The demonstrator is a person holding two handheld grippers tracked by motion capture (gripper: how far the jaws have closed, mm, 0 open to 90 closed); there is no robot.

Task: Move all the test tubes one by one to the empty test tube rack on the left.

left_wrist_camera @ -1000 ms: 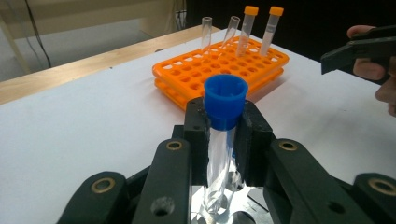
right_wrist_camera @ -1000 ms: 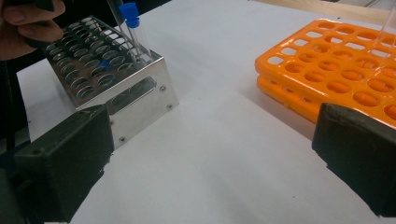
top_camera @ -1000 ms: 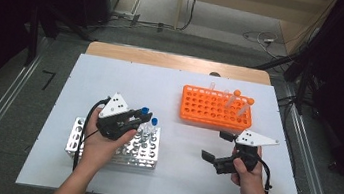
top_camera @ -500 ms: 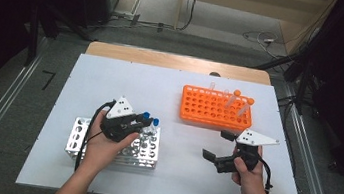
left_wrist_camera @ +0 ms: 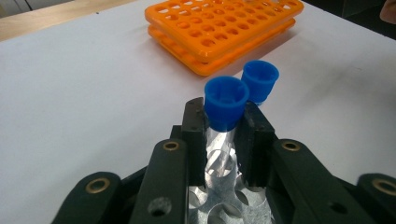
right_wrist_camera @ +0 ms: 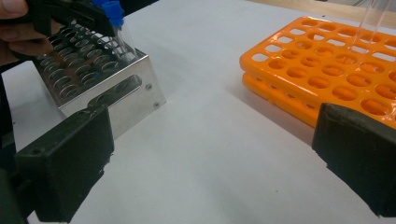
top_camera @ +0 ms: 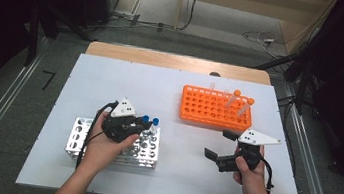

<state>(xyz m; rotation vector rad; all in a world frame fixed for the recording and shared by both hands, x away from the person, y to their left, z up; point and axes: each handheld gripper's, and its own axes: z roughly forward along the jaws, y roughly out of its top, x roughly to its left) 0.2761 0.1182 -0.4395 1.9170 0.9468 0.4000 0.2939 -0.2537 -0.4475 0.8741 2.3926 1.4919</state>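
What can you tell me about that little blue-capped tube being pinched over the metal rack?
The nearer blue-capped tube is clear plastic with a ribbed blue screw cap. It stands roughly upright in the metal rack, beside a second blue-capped tube. The left hand-held gripper has its black pads shut on the clear body just under the cap.

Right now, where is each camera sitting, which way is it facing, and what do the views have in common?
High view: above the person's side, looking forward and down on the white table; both forearms, the left gripper and the right gripper show.
Left gripper view: rides the left gripper, looking along jaws closed on a blue-capped tube toward the orange rack.
Right gripper view: rides the right gripper, jaws open, facing the metal rack.
Shared: the orange rack appears in all three.
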